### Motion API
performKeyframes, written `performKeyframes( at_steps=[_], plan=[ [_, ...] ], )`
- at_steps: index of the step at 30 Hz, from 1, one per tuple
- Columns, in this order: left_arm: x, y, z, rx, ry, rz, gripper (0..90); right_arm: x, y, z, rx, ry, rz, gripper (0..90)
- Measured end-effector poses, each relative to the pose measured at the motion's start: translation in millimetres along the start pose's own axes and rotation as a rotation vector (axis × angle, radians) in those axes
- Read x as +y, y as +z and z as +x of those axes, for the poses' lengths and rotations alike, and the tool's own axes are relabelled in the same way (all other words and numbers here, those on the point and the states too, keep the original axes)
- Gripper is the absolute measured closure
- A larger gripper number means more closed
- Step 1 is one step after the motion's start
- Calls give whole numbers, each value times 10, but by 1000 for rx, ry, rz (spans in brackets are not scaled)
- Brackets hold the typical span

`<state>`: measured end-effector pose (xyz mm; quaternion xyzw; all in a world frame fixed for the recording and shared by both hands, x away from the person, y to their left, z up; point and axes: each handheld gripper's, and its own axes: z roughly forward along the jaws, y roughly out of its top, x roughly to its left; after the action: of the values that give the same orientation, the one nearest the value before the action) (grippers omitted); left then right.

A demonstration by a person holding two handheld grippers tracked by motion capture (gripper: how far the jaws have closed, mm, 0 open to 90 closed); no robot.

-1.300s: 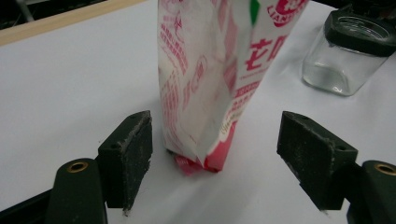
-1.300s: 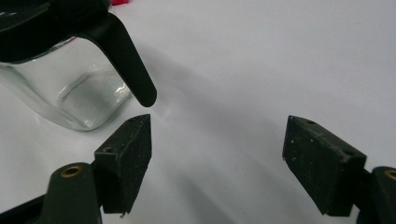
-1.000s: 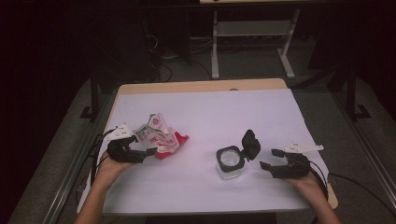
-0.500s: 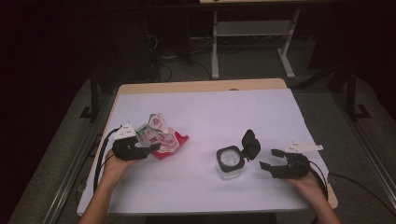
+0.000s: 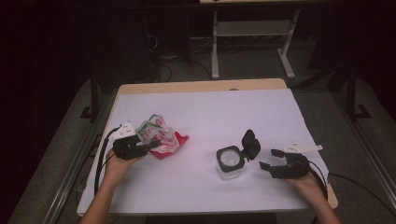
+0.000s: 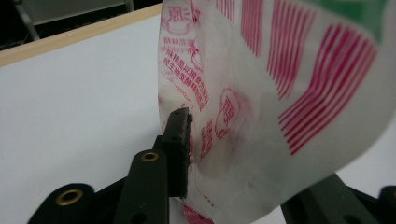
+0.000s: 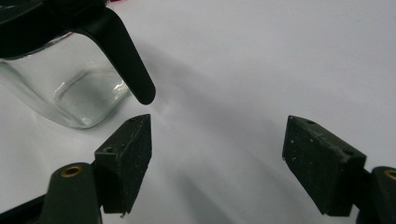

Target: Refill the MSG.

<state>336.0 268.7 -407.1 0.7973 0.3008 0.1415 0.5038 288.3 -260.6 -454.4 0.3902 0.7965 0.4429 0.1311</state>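
A crumpled white, red and green snack wrapper (image 5: 159,134) lies on the left of the white table (image 5: 210,107). My left gripper (image 5: 152,143) has just been closing, and the wrapper (image 6: 280,93) stands between its jaws. One pad (image 6: 180,140) touches the film; the other is hidden behind it. At the right stands a small clear glass jar (image 5: 229,164), its black hinged lid (image 5: 251,143) flipped up. My right gripper (image 5: 269,158) rests just right of the jar with its jaws apart and nothing between them. In the right gripper view (image 7: 219,126), the jar (image 7: 65,88) and lid tip (image 7: 128,65) sit ahead to the left.
A wooden strip (image 5: 201,87) borders the table's far edge. Beyond it, a metal stand (image 5: 252,42) and cables (image 5: 163,70) sit on the dark floor. Black cables (image 5: 100,158) trail from the left gripper off the table's left side.
The left gripper's jaws have drawn together around the wrapper. Both hands, the jar and the right gripper stay where they were.
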Motion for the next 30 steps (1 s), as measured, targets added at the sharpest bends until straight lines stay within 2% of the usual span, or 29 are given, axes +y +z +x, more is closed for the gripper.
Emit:
performKeyframes(
  at_steps=[2, 7, 12, 17, 23, 26, 28, 30],
  plan=[
    [13, -6, -1, -4, -13, -7, 672, 0, 2, -1, 1, 0, 1, 237],
    [86, 23, -19, 2, 6, 6, 773, 0, 2, 0, 1, -1, 2, 237],
    [106, 53, -38, 13, 4, 22, 867, -3, 0, 1, 2, -1, 2, 237],
    [106, 58, -35, 16, -1, 23, 888, -1, 5, 2, 2, -4, 2, 237],
    [120, 47, -32, 6, -28, 35, 887, -4, 6, 8, 1, -2, 7, 237],
    [131, 46, -34, 6, -24, 40, 892, -5, 6, 7, 0, -1, 7, 238],
    [133, 47, -36, -1, -6, 40, 897, -5, 7, 4, 1, -3, 5, 238],
    [141, 49, -35, 0, -10, 40, 899, -4, 8, 4, 1, -3, 6, 237]
  ],
)
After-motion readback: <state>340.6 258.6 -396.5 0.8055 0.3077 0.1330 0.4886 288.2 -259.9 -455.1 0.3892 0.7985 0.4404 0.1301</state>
